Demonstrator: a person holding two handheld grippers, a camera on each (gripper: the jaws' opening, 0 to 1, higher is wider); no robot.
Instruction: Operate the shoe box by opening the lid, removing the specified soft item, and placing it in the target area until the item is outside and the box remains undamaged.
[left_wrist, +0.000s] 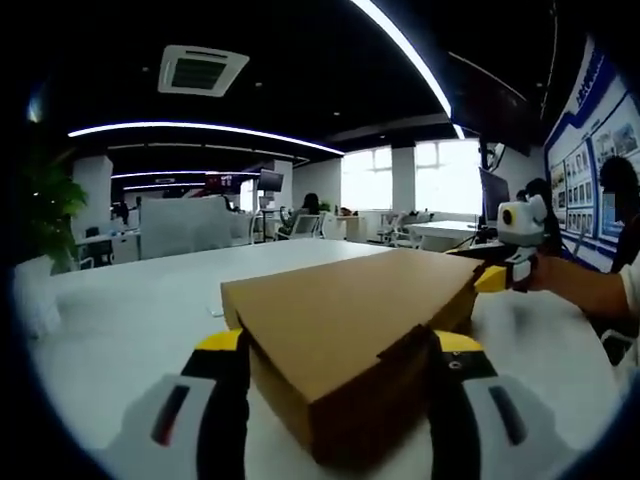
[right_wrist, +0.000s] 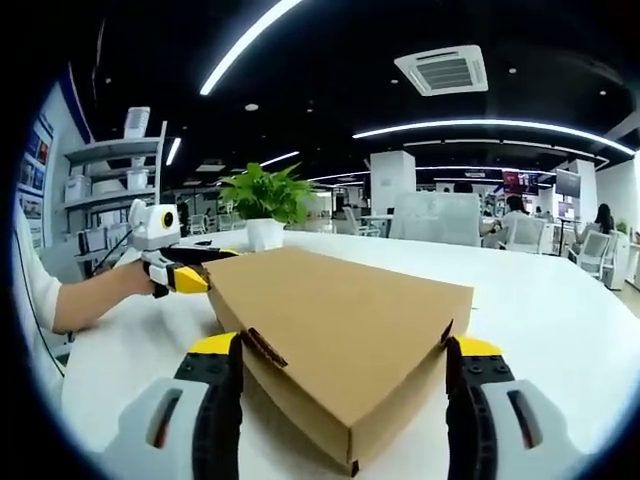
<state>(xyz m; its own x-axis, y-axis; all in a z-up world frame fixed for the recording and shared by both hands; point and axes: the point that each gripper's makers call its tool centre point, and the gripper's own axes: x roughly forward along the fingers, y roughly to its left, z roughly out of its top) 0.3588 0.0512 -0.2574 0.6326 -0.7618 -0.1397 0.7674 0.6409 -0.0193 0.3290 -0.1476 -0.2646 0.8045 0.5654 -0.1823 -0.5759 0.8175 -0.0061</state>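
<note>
A closed brown cardboard shoe box (left_wrist: 340, 300) lies on the white table (left_wrist: 130, 320). My left gripper (left_wrist: 340, 342) is open, its yellow-tipped jaws standing either side of the box's near corner. At the box's far end the right gripper (left_wrist: 500, 276) is held by a hand. In the right gripper view the same box (right_wrist: 340, 310) sits with its near corner between the jaws of my open right gripper (right_wrist: 346, 347). The left gripper (right_wrist: 185, 276) rests at the far corner, held by a hand. The lid is down and nothing inside shows.
A potted green plant (right_wrist: 265, 200) stands on the table behind the box. Shelving (right_wrist: 110, 190) rises at the left. Office desks, chairs and seated people fill the background (left_wrist: 300, 215). A person's forearm (left_wrist: 590, 285) reaches in at the right.
</note>
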